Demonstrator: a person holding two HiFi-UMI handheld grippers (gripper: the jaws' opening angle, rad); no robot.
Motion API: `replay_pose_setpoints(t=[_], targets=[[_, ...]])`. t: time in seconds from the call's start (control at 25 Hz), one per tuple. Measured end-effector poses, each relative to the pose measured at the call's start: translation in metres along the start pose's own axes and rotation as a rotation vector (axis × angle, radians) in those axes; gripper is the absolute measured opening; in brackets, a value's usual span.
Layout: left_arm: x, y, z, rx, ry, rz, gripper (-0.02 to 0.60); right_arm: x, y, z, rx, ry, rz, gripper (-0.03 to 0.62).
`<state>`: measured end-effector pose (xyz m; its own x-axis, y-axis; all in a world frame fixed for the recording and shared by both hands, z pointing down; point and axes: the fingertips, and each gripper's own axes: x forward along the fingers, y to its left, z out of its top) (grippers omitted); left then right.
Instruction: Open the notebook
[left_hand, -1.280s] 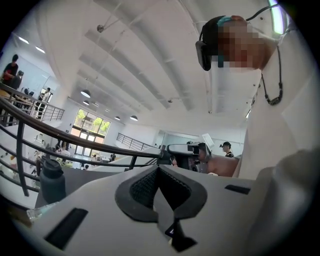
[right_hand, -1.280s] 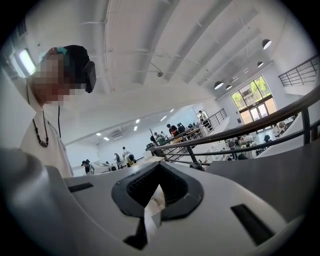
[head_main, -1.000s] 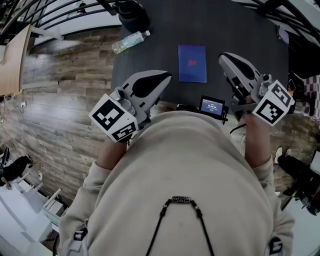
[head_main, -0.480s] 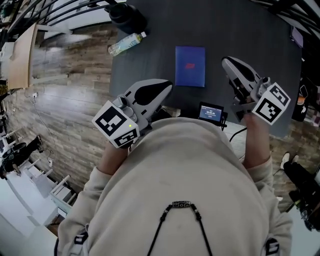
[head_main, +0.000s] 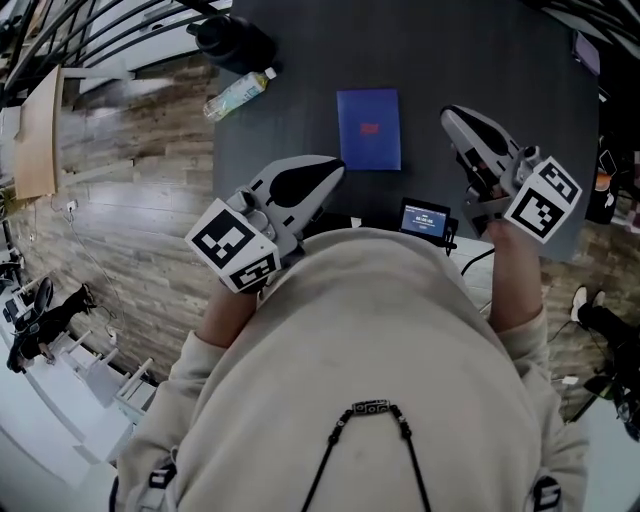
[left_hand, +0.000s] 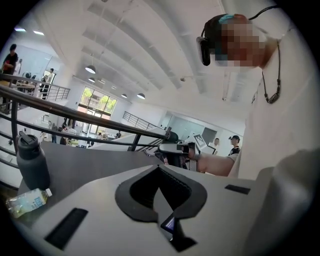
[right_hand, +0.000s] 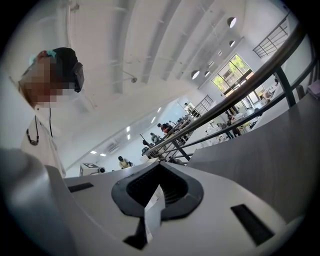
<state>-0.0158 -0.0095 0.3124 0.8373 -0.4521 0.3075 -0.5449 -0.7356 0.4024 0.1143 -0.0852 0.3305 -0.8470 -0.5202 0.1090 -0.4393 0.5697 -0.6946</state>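
A closed blue notebook (head_main: 369, 129) lies flat on the dark grey table (head_main: 300, 110), ahead of me and between the two grippers. My left gripper (head_main: 335, 170) hovers near the table's front edge, to the left of the notebook and nearer to me than it, with its jaws shut and empty (left_hand: 159, 167). My right gripper (head_main: 450, 115) sits to the right of the notebook, apart from it, its jaws also shut with nothing in them (right_hand: 160, 165). Neither gripper touches the notebook, and neither gripper view shows it.
A clear plastic bottle (head_main: 237, 93) lies on its side at the table's left edge, with a black flask (head_main: 225, 40) standing beyond it. A small device with a lit screen (head_main: 424, 218) sits at the front edge near my chest. Wooden floor (head_main: 120, 200) lies to the left.
Both grippers have sunk slightly and the left one has drawn back toward the table's front edge. The notebook lies as before, still closed. Both jaws stay shut.
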Motion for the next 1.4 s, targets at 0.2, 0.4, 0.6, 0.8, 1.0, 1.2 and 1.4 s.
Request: replay_pose_setpoints(t=[0.2,0.4,0.6,0.8,1.0,1.2,1.4], targets=[[0.023,-0.006,0.017,0.074,0.009,-0.074,0.002,-0.017,0.003,0.019,-0.032,-0.040,-0.041,0.015],[0.031,-0.005,0.021,0.106,0.031,-0.111,0.002,-0.021,0.001,0.026,-0.029,-0.052,-0.071,0.015],[0.030,0.005,0.023,0.045,0.017,-0.117,0.002,-0.011,-0.002,0.028,-0.033,-0.045,-0.070,0.015],[0.024,0.014,0.023,0.032,0.017,-0.105,0.002,0.003,-0.003,0.025,-0.031,-0.022,-0.061,0.015],[0.018,0.023,0.015,0.015,0.024,-0.093,0.002,0.018,-0.001,0.022,-0.044,0.011,-0.052,0.015],[0.017,0.028,0.004,0.006,0.043,-0.093,0.002,0.025,-0.005,0.012,-0.036,0.043,-0.067,0.015],[0.012,0.037,-0.011,0.000,0.081,-0.088,0.002,0.032,-0.016,-0.003,-0.028,0.092,-0.097,0.015]])
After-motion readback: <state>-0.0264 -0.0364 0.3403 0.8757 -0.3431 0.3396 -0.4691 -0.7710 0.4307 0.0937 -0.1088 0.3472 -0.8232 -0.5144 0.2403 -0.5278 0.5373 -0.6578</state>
